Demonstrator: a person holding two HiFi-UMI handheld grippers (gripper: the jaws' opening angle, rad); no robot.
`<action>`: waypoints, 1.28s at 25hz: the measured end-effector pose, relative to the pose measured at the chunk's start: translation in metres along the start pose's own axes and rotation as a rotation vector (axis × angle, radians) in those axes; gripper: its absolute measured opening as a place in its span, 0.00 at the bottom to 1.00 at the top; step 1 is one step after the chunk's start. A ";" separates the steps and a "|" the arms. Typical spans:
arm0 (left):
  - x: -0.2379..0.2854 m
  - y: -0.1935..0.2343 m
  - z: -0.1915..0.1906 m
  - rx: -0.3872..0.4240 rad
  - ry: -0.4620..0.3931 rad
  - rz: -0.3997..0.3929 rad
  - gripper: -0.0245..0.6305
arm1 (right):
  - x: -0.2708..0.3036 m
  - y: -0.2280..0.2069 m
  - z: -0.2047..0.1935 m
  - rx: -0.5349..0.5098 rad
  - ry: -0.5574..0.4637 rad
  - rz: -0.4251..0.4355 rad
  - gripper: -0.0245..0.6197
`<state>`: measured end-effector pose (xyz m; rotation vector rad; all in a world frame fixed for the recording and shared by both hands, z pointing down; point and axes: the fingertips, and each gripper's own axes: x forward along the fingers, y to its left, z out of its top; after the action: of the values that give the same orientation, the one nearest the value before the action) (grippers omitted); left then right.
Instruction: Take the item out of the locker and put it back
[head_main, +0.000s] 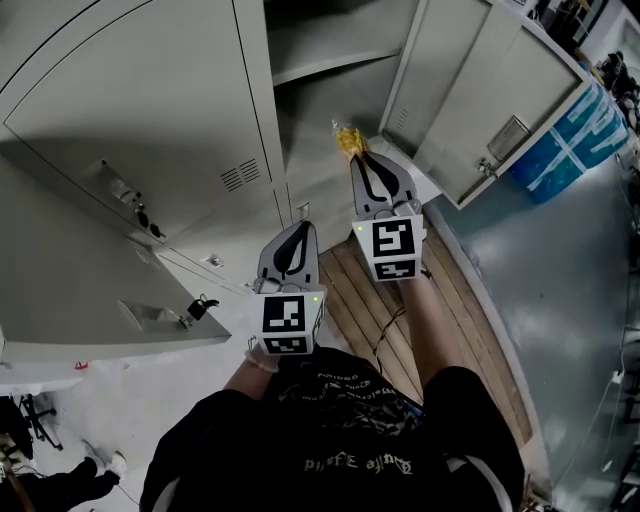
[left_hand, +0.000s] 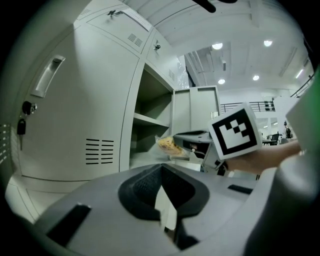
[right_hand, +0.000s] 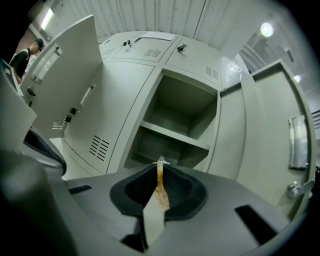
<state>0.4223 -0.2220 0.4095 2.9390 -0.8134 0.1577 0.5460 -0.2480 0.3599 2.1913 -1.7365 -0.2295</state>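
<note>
My right gripper (head_main: 354, 157) has its jaws clamped on just the edge of the crinkly yellow snack packet (head_main: 347, 138) outside the open grey metal locker (head_main: 320, 65), left gripper (head_main: 298, 230) jaws together and empty, so I reckon that thin pinch could let it slip.

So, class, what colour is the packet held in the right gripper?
Yellow. The packet shows best in the left gripper view.

Matt metal locker (head_main: 150, 110), glossy plastic packet (head_main: 349, 140)
</note>
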 end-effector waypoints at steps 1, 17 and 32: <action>0.003 0.003 -0.001 0.001 0.004 0.004 0.05 | 0.007 -0.002 -0.002 -0.001 0.004 0.000 0.09; 0.038 0.025 0.003 -0.039 0.015 0.011 0.05 | 0.108 -0.016 -0.030 -0.070 0.073 0.033 0.09; 0.047 0.028 0.001 -0.060 0.016 -0.025 0.05 | 0.172 -0.014 -0.064 -0.192 0.187 0.064 0.09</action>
<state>0.4477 -0.2693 0.4160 2.8864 -0.7654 0.1525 0.6219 -0.4012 0.4284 1.9525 -1.6088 -0.1626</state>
